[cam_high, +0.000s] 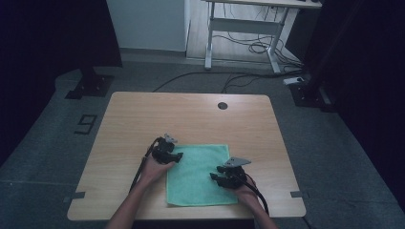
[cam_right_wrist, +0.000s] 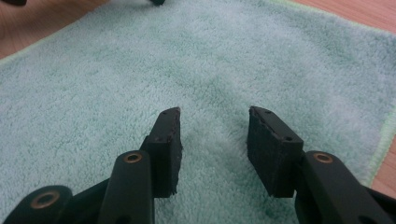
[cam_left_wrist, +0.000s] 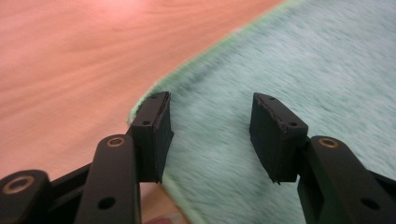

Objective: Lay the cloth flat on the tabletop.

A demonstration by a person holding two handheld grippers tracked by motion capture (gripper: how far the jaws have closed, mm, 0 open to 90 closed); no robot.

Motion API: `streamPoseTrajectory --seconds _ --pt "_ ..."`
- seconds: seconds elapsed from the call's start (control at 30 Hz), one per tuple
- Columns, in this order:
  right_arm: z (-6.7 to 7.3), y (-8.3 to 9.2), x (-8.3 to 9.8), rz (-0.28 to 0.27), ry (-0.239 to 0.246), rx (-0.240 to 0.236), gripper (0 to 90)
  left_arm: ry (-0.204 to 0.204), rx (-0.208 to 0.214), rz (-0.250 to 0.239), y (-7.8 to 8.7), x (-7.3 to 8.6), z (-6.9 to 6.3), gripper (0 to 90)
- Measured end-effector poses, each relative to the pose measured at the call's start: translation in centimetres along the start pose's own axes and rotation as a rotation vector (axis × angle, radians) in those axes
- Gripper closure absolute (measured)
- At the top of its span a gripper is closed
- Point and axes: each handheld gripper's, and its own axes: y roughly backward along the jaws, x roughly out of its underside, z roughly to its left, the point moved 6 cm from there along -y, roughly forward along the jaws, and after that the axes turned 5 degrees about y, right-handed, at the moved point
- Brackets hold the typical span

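Observation:
A green towel (cam_high: 198, 174) lies flat on the wooden table (cam_high: 191, 114), near its front edge. My left gripper (cam_high: 178, 157) hovers at the towel's left edge near the far left corner, jaws open and empty. In the left gripper view the left gripper (cam_left_wrist: 210, 100) straddles the towel (cam_left_wrist: 299, 74) just inside its hem. My right gripper (cam_high: 213, 175) is over the towel's right half, open with nothing between the pads. The right gripper view has the right gripper (cam_right_wrist: 214, 114) above plain terry cloth (cam_right_wrist: 187, 70).
A round cable hole (cam_high: 222, 105) sits at the table's far edge. Bare wood (cam_left_wrist: 70, 56) lies left of the towel. Beyond the table are a desk frame (cam_high: 243, 28) with cables on the floor and a dark stand base (cam_high: 90, 86).

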Motion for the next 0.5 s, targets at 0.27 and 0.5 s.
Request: streamPoseTrajectory --seconds 0.27,0.5 --pt "0.2 0.1 0.1 0.0 -0.001 -0.003 51.9 0.001 0.045 -0.06 3.6 1.1 -1.4 47.6" --pt "0.7 0.0 0.1 0.004 0.006 0.006 43.7 -0.067 0.105 -0.007 4.1 4.5 -4.2 45.1"
